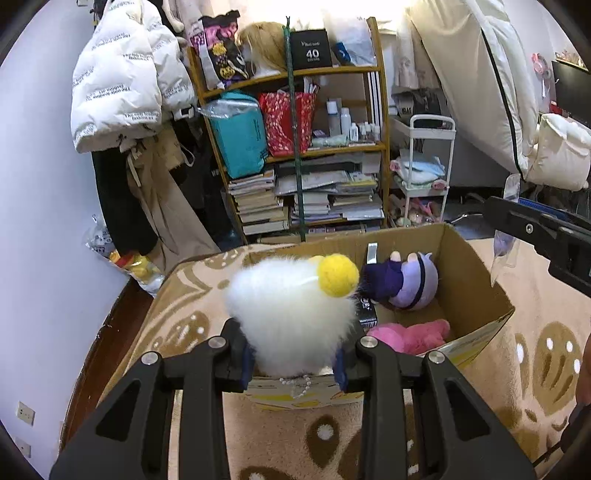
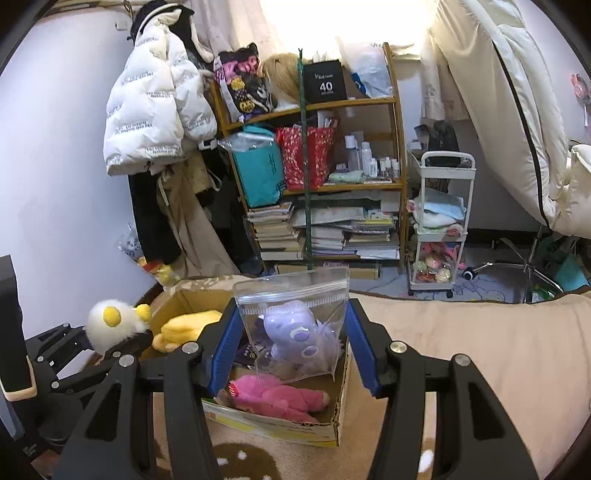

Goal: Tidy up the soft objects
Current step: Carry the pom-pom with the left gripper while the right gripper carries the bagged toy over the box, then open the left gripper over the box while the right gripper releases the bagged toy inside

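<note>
The box [image 2: 338, 406] already holds a pink toy [image 2: 277, 397], yellow toy [image 2: 188, 325] and purple doll [image 1: 410, 282]. Left claw [image 1: 295, 360] grips a white fluffy toy [image 1: 291, 310] at the box's 6 o'clock rim; right claw [image 2: 291, 345] grips a bagged purple toy [image 2: 295, 330] above it, both still to drop in.

Daylight is pouring through the window [image 2: 343, 22] behind the shelf [image 2: 317, 177], blowing out to white glare; fisheye curvature is bending the walls, and black vignetting is darkening the corners.

cardboard box [image 2: 341, 413] open-topped, pink plush [image 2: 275, 397] filling its near corner, bookshelf [image 2: 400, 177] behind
</note>
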The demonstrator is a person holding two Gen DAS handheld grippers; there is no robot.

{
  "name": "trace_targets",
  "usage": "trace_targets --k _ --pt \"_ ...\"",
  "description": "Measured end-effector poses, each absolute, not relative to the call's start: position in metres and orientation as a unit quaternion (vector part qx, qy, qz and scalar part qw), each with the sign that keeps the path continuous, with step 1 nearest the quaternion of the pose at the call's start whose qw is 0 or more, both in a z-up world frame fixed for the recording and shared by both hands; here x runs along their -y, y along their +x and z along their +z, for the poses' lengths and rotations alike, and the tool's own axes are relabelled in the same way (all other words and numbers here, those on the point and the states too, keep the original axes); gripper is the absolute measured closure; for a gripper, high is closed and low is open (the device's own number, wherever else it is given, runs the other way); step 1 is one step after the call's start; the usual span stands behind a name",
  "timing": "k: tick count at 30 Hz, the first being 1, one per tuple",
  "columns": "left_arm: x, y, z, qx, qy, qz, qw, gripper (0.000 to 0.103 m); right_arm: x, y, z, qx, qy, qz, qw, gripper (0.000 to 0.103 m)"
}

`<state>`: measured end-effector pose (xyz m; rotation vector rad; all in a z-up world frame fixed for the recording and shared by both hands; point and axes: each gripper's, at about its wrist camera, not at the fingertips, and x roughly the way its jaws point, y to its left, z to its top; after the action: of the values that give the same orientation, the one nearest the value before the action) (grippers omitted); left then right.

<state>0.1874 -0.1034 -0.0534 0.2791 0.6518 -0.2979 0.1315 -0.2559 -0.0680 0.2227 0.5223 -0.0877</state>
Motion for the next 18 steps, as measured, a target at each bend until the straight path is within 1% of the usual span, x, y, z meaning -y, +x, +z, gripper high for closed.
trace_targets --k 6,18 --pt "0.106 0.193 -0.065 -0.335 0.139 -0.148 0.920 0.070 0.260 0.137 -0.077 -0.263 0.122 -0.036 0.956 0.044" --pt "0.098 0.202 -0.068 -0.354 0.115 -0.152 0.916 0.068 0.256 0.146 -0.089 -0.281 0.119 -0.023 0.952 0.044"
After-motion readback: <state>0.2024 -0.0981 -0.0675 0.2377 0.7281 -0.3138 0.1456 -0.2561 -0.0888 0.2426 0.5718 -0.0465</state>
